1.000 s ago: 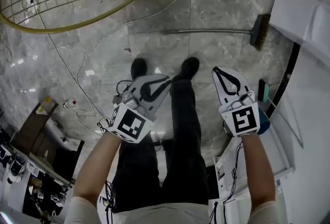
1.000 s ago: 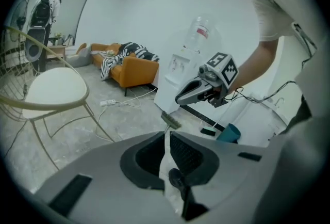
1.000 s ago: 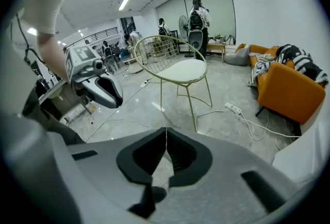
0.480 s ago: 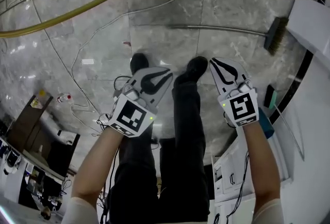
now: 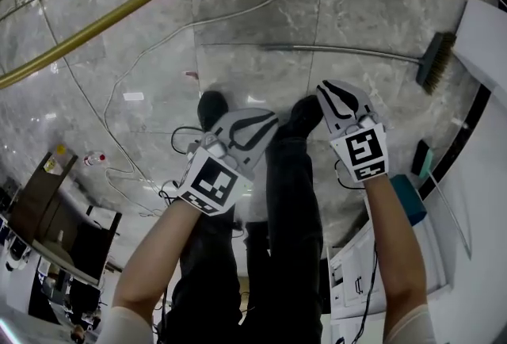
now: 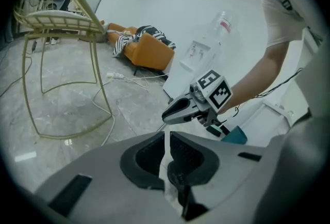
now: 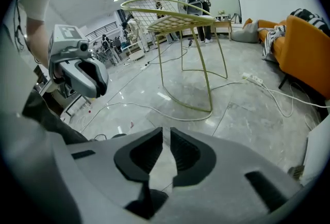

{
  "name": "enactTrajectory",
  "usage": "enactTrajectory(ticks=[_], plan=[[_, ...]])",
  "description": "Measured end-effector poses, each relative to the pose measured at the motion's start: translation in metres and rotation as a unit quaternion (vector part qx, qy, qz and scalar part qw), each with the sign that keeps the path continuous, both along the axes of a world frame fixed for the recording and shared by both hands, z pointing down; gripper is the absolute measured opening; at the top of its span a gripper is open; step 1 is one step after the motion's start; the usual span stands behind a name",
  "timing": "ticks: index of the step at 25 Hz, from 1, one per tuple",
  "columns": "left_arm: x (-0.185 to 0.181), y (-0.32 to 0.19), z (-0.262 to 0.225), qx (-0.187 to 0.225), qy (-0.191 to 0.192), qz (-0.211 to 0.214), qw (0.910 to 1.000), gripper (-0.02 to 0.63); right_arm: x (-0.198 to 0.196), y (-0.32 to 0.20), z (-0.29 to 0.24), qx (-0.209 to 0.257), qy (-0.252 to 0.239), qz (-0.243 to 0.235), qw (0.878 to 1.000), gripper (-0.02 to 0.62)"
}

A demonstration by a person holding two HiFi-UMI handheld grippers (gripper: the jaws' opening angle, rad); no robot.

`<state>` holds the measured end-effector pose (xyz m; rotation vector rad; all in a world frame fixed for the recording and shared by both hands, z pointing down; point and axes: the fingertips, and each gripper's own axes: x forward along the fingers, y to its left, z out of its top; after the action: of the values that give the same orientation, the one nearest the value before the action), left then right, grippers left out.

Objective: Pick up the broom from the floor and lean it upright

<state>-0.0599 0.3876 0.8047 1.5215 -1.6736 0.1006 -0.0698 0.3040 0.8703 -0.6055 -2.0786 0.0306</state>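
Checker: Broom point(image 5: 348, 52), location?

Me: Item one, flat on the grey marble floor point(image 5: 158, 136). Its metal handle runs across the head view beyond my shoes point(image 5: 212, 106). The bristle head is at the right end, close to a white furniture edge. Neither of my grippers touches it.

Checker: Left gripper point(image 5: 272, 122)?

Me: Item two, held over my left leg and angled down toward the floor. Its jaws are a thin slit apart, with only floor showing through the gap. Nothing is gripped.

Checker: Right gripper point(image 5: 323, 89)?

Me: Item three, over my right leg, tips forward, the nearer of the two to the handle but well apart from it. Its jaws have just been opening. They stand narrowly parted, and nothing is between the pads.

Checker: Surroundings?

Me: Item four, gold wire chair point(image 5: 119, 9), upper left in the head view. Item five, white cables point(image 5: 238, 13), trailing across the tiles between the chair and the handle. Item six, teal object point(image 5: 410, 198), beside my right forearm; I cannot tell what it is. Item seven, orange sofa point(image 6: 154, 50), against the far wall in the left gripper view.
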Motion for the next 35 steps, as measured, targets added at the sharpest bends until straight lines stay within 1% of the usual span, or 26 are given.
enactTrajectory(ticks=[5, 8, 14, 19, 22, 29, 31, 35], plan=[[0.010, -0.001, 0.031, -0.001, 0.014, 0.003, 0.9999, 0.032, 0.006, -0.004, 0.039, 0.026, 0.002, -0.002, 1.000, 0.057], [0.011, -0.001, 0.049, -0.003, 0.017, 0.008, 0.9998, 0.032, 0.007, -0.004, 0.060, 0.031, 0.001, -0.006, 0.999, 0.058], [-0.003, 0.001, 0.085, -0.003, 0.006, 0.026, 0.9996, 0.032, 0.006, -0.010, 0.106, 0.056, -0.006, -0.032, 0.998, 0.063], [-0.013, 0.002, 0.119, -0.004, -0.004, 0.049, 0.9988, 0.032, 0.002, -0.021, 0.141, 0.065, -0.005, -0.020, 0.998, 0.069], [-0.014, 0.002, 0.139, -0.003, 0.000, 0.065, 0.9979, 0.032, 0.003, -0.030, 0.159, 0.078, -0.004, -0.018, 0.997, 0.069], [-0.022, -0.006, 0.184, 0.008, 0.017, 0.096, 0.9952, 0.032, 0.009, -0.028, 0.206, 0.083, -0.004, -0.067, 0.994, 0.074], [-0.025, -0.010, 0.196, 0.012, 0.016, 0.106, 0.9942, 0.032, 0.009, -0.028, 0.219, 0.082, -0.004, -0.080, 0.993, 0.074], [-0.020, -0.019, 0.219, 0.018, 0.011, 0.140, 0.9900, 0.032, 0.018, -0.029, 0.245, 0.090, -0.002, -0.134, 0.987, 0.091]])
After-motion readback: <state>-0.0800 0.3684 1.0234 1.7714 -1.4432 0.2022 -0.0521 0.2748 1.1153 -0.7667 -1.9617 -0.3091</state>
